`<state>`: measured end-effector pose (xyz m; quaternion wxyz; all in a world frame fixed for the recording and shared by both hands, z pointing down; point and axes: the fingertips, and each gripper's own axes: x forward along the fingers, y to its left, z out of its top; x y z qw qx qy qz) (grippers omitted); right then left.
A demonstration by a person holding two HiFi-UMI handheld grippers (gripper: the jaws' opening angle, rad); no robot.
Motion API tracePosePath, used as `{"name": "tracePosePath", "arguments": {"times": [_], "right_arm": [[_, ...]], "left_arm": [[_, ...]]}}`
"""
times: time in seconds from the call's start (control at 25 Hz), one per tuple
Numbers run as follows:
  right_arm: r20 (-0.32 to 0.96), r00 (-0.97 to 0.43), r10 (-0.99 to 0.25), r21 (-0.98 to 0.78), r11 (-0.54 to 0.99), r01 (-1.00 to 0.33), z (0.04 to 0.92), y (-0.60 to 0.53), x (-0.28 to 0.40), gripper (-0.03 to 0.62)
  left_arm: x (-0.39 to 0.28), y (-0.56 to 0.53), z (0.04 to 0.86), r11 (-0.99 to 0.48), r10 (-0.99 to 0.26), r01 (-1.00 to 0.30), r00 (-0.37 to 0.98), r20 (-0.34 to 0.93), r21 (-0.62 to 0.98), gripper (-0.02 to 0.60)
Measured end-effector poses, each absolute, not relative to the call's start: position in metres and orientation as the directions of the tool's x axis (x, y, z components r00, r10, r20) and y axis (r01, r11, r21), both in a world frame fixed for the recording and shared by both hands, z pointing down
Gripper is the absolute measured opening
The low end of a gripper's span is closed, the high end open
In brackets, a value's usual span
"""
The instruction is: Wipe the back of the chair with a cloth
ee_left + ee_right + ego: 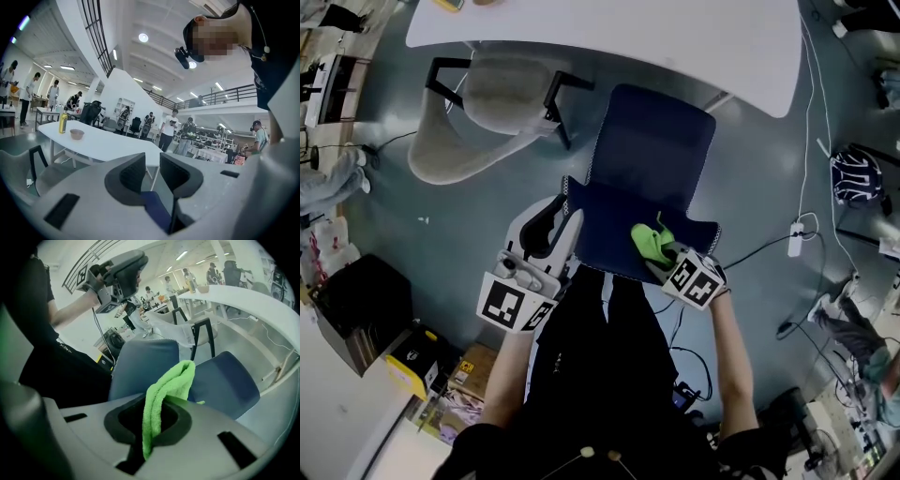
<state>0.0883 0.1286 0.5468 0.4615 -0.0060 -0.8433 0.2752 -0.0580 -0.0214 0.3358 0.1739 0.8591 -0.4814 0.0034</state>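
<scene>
The dark blue chair stands below me with its seat [656, 141] toward the table and its back [609, 234] nearest me; the right gripper view shows the back [140, 366] and seat [229, 380] too. My right gripper [661, 253] [154, 413] is shut on a folded bright green cloth [649, 240] [171, 380], which rests against the right part of the back. My left gripper [570, 217] [152, 171] sits at the back's left edge. Its jaws stand nearly together, with blue chair fabric [157, 211] in the narrow gap.
A white table [609, 28] [93, 140] lies beyond the chair, with a yellow bottle [62, 123] and a bowl [76, 134] on it. A beige chair [497, 94] is tucked at its left. A power strip [797, 239] with cables lies on the right, boxes [356, 309] on the left.
</scene>
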Motion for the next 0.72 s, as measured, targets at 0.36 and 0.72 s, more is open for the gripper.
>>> {"name": "tracePosePath", "arguments": {"times": [0.36,0.72], "right_arm": [[0.774,-0.589,0.232,-0.435,0.871,-0.228,0.52,0.135,0.091,0.018],[0.729,-0.652,0.21,-0.431,0.88,-0.198,0.494,0.117,0.099,0.018]], "left_arm": [[-0.05,-0.019,0.338,-0.489,-0.814,-0.816,0.553,0.174,0.307,0.097],[-0.051,-0.02,0.338,-0.49,-0.815,-0.816,0.554,0.172,0.306,0.097]]}}
